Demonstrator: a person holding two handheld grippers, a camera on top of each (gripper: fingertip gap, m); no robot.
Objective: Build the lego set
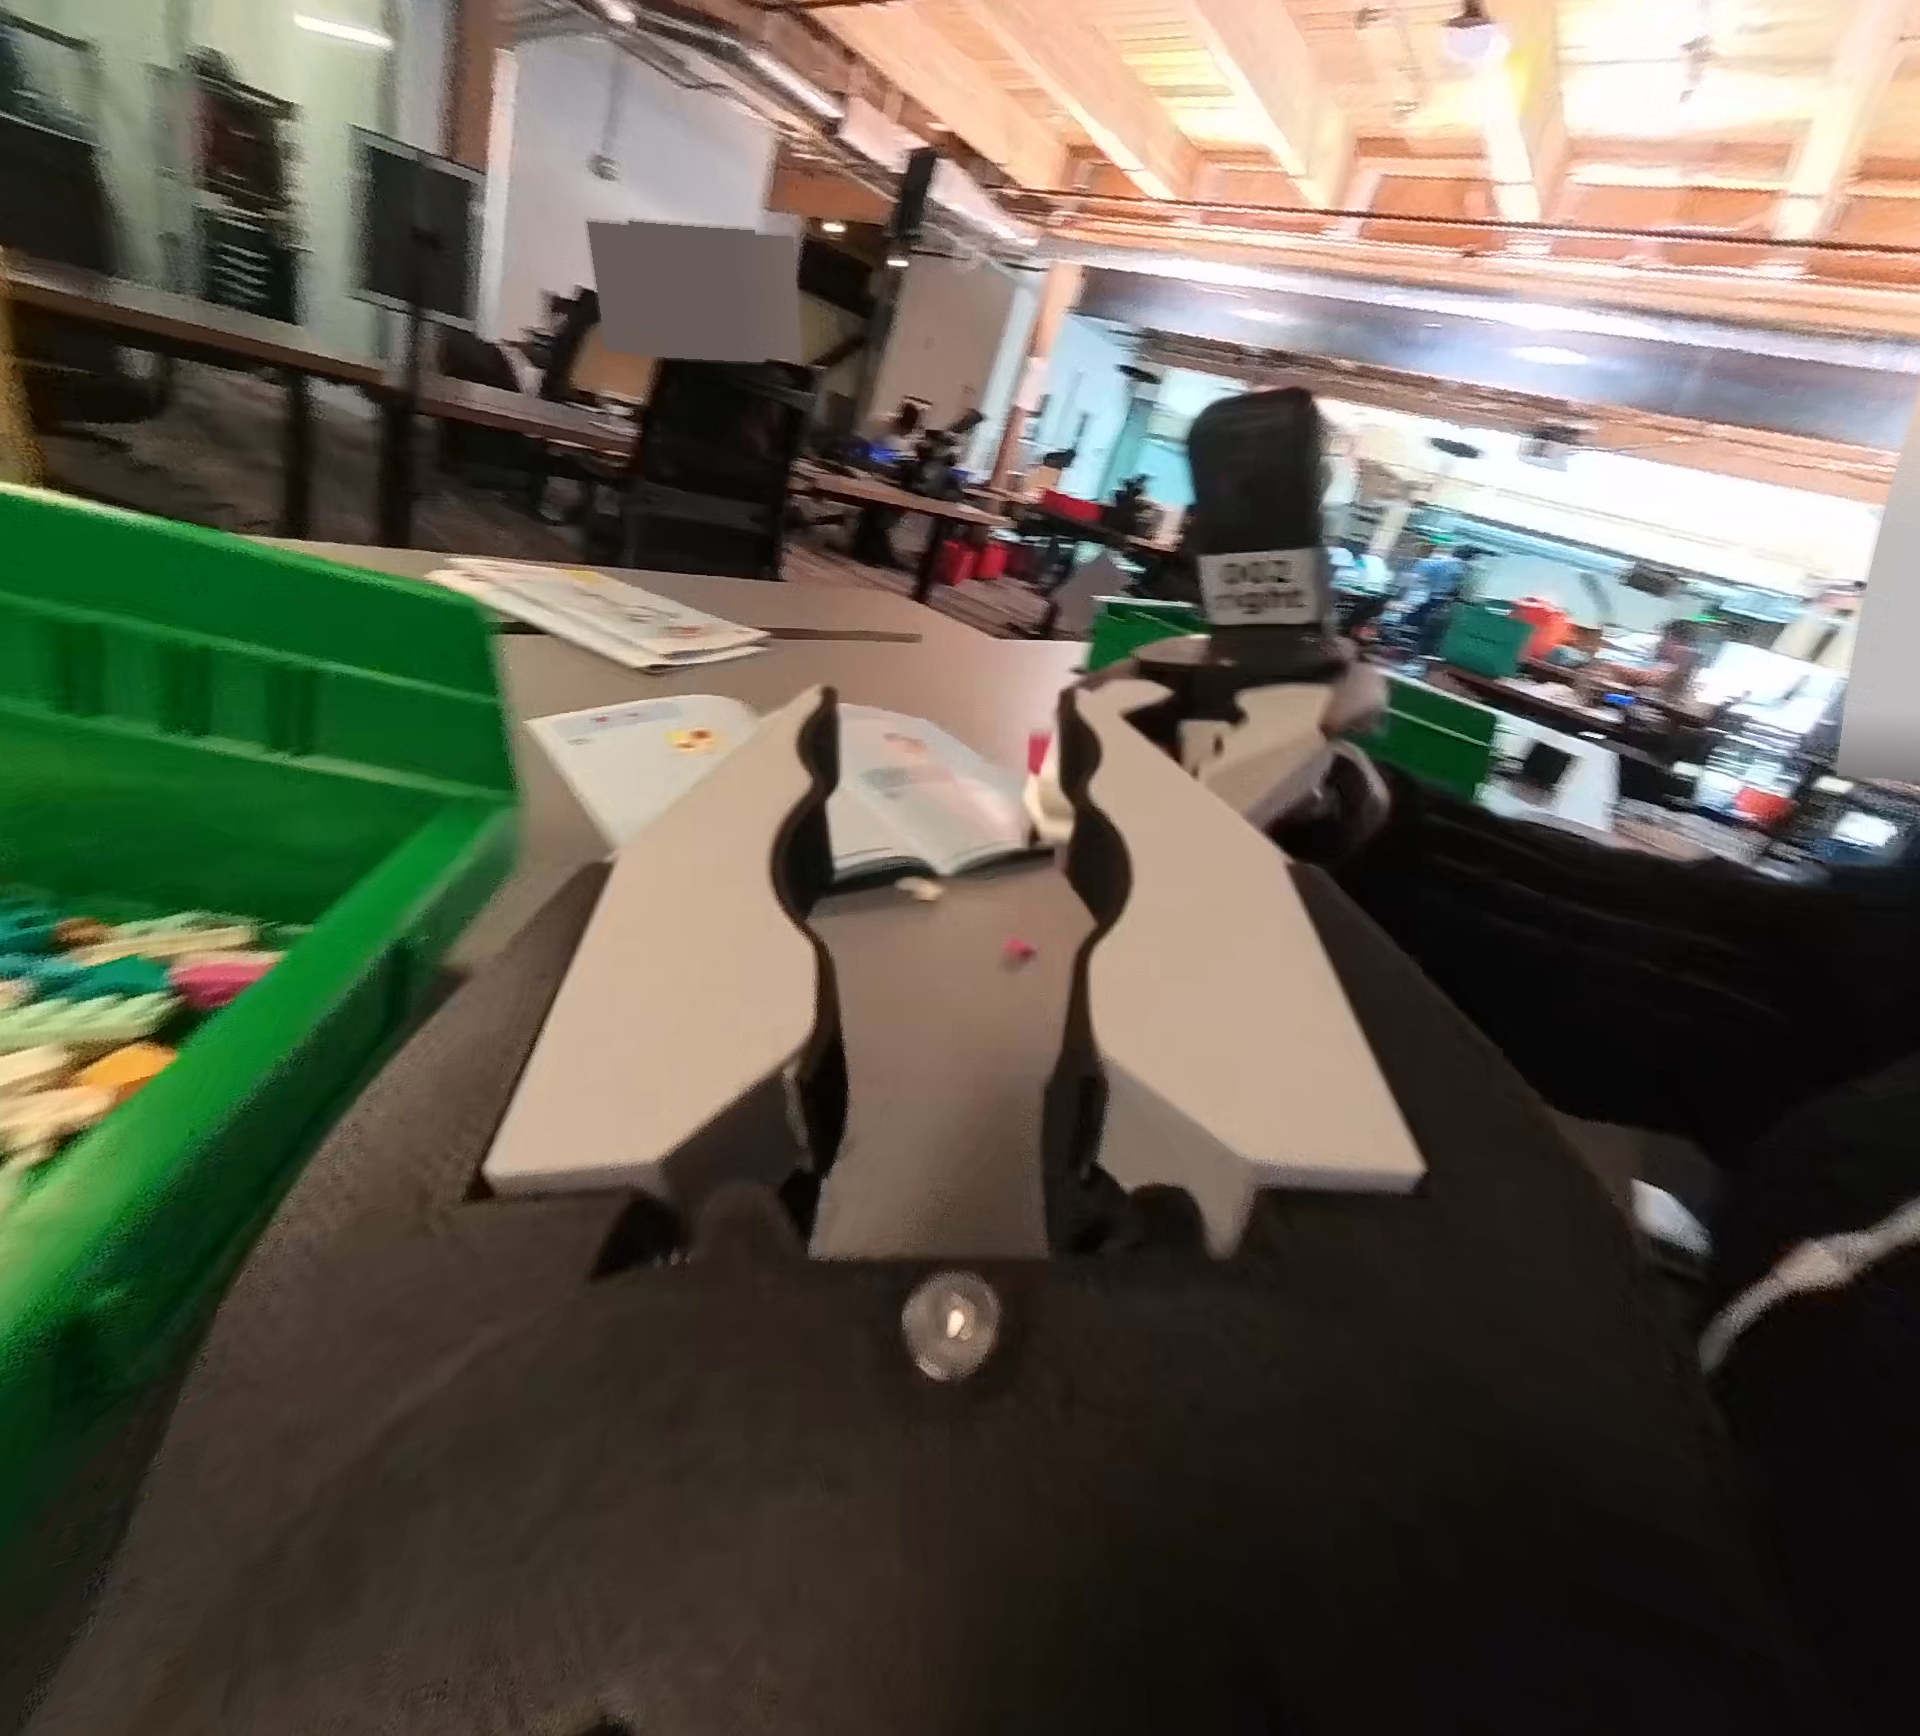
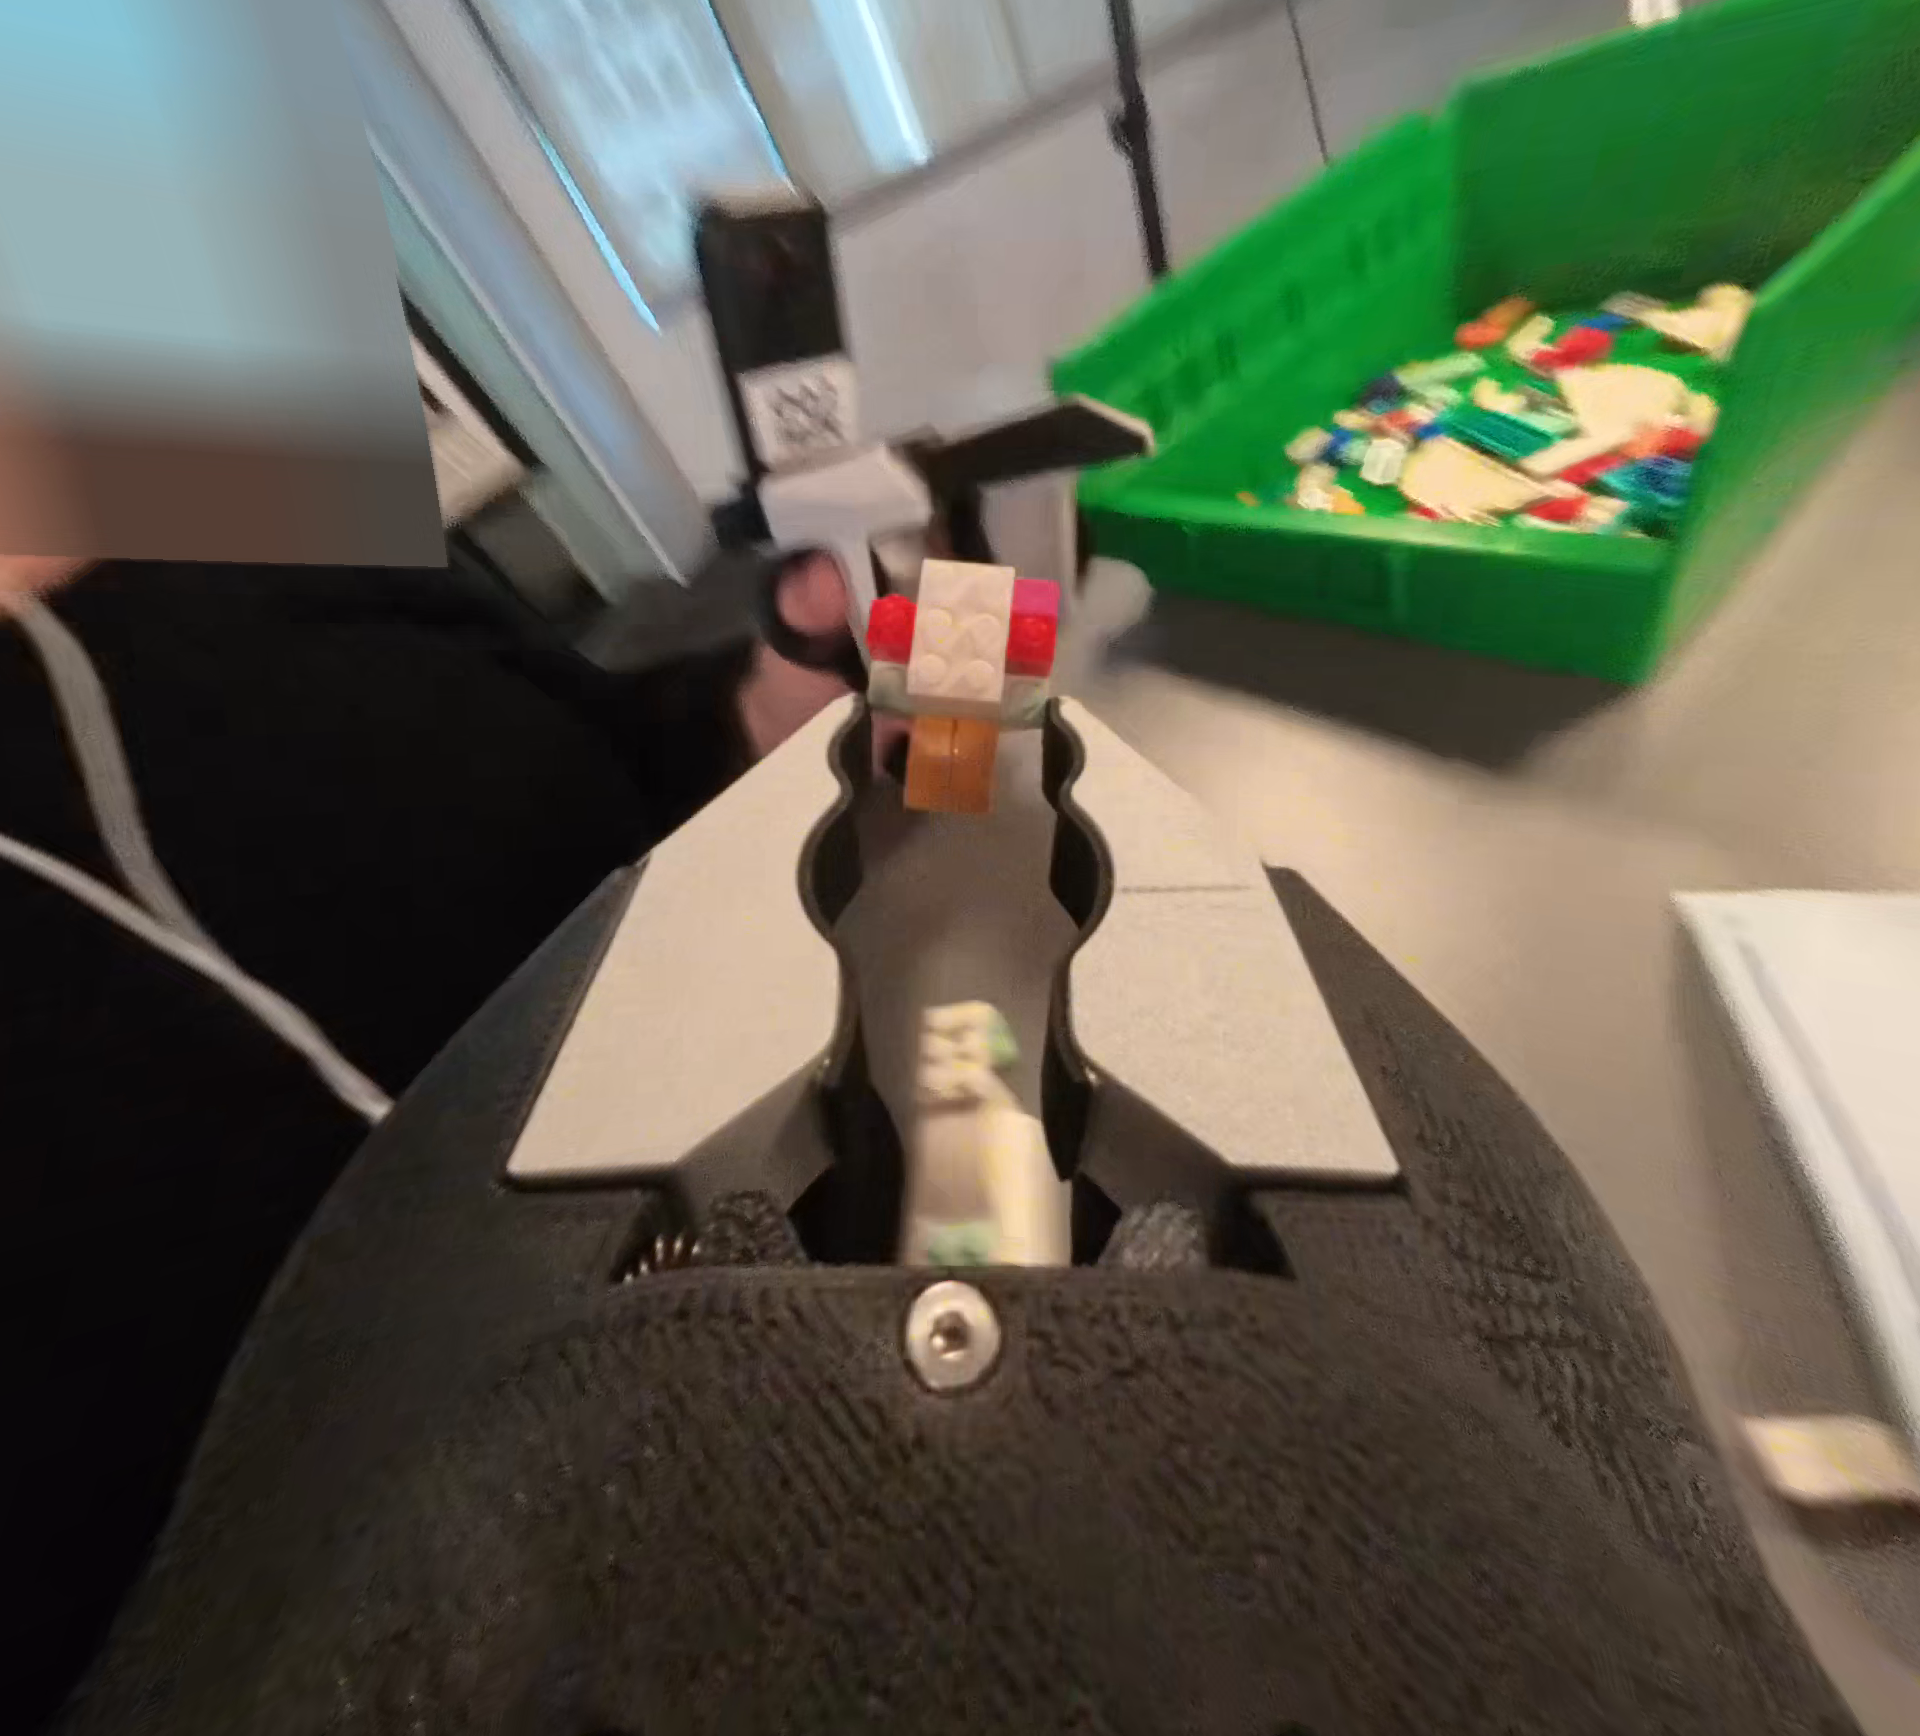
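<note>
Room: we look across an open workshop with exposed timber ceiling beams (image 1: pixel 1299 55) and long tables behind.
Surface: we see a grey table (image 1: pixel 935 678) carrying everything.
Bin: a green bin (image 2: pixel 1475 232) of mixed loose bricks (image 2: pixel 1507 429) stands on it, at the left edge of the left wrist view and upper right in the right wrist view.
Booklets: only the left wrist view gives us an open instruction booklet (image 1: pixel 914 782) between the fingers and a second booklet (image 1: pixel 613 611) beyond.
Right gripper (image 2: pixel 954 720): its tips are clamped on a small lego build (image 2: pixel 961 647) of white, red, pink and orange bricks, raised off the table; the left wrist view nearly hides that build.
Left gripper (image 1: pixel 945 720): fingers apart, nothing between them.
Stray piece: a tiny pink piece (image 1: pixel 1018 952) lies on the table, seen between the left fingers.
Writing: each gripper carries a white sticker, not transcribed.
</note>
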